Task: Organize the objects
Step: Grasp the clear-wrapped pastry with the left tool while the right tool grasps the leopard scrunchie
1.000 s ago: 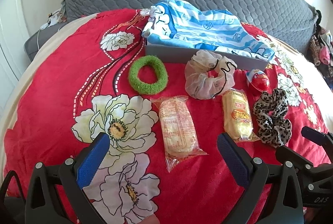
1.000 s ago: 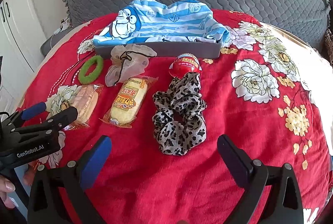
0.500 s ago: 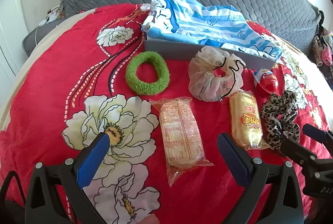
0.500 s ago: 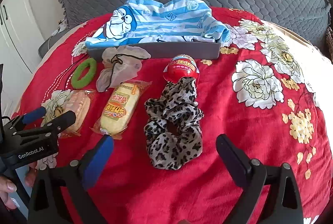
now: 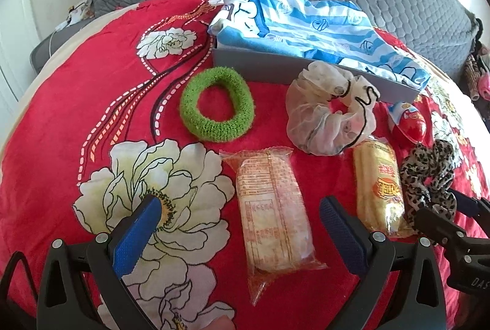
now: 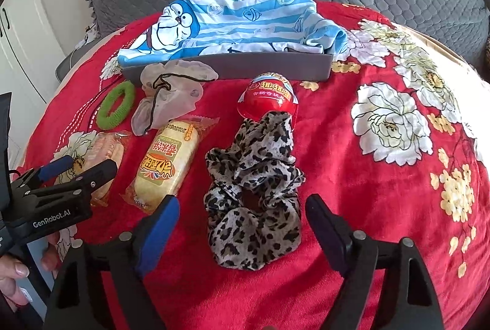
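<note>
right gripper (image 6: 239, 210) closing around leopard scrunchie (image 6: 254, 192), not yet pinching; could snag red bedspread (image 6: 352, 176). left gripper (image 5: 239, 216) spread wide, empty.

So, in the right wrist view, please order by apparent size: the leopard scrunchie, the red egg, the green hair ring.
1. leopard scrunchie, largest, though it lies nearest the camera
2. red egg
3. green hair ring; close to the egg, so this order is unsure
</note>
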Available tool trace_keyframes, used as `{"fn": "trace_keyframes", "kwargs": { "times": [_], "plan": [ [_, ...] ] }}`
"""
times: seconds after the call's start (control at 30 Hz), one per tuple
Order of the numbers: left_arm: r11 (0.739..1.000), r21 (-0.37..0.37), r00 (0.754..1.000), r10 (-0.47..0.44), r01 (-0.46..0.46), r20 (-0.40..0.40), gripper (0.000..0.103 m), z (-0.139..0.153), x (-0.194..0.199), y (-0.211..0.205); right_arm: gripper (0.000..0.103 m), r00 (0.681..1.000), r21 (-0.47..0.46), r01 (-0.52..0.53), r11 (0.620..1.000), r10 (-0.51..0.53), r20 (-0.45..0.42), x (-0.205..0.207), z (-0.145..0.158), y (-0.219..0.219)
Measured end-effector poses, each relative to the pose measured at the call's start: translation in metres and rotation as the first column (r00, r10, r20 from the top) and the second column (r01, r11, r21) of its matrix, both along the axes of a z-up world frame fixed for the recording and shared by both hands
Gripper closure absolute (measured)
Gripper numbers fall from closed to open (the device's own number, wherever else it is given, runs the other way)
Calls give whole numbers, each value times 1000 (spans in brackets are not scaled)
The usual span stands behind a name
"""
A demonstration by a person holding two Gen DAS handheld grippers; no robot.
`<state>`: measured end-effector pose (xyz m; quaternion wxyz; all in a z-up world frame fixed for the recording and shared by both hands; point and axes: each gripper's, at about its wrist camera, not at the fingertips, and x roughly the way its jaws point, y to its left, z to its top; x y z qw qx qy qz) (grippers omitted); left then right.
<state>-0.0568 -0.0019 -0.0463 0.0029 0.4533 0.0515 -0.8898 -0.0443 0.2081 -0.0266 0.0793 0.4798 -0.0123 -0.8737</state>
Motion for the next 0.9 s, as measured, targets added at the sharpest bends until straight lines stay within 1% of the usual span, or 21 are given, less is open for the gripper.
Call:
{"fn": "trace_keyframes", "kwargs": {
  "times": [0.17,0.27,0.53,0.63,0.7,0.83,0.87,0.9],
  "plan": [
    [1000,7,1000,5,-5,25,0,-6,-3,-2,27,1000,-6,-4,1000,5,9,-6,-4,-1],
    [1000,14,999,7,-8,35,0,-8,-3,-3,29,1000,-4,-6,1000,6,15,-7,-6,-1],
    [1000,25,1000,-8,8,29,0,-8,-2,-2,37,1000,-6,-1,1000,1,22,-10,-10,0],
    [999,38,999,-3,2,33,1,-8,-2,-4,43,1000,0,4,1000,-4,25,-12,-11,1],
    [999,38,1000,-4,3,28,6,-7,-2,-4,48,1000,2,8,1000,-8,25,-14,-12,2],
    [999,42,1000,-9,8,24,7,-6,-1,-4,54,1000,10,8,1000,-8,21,-15,-12,2],
    [999,44,1000,-11,10,23,10,-5,-1,-3,56,1000,12,6,1000,-6,20,-16,-12,2],
    [999,41,1000,-17,16,21,21,-5,-1,-2,59,1000,15,6,1000,-6,17,-16,-11,2]
  ]
}}
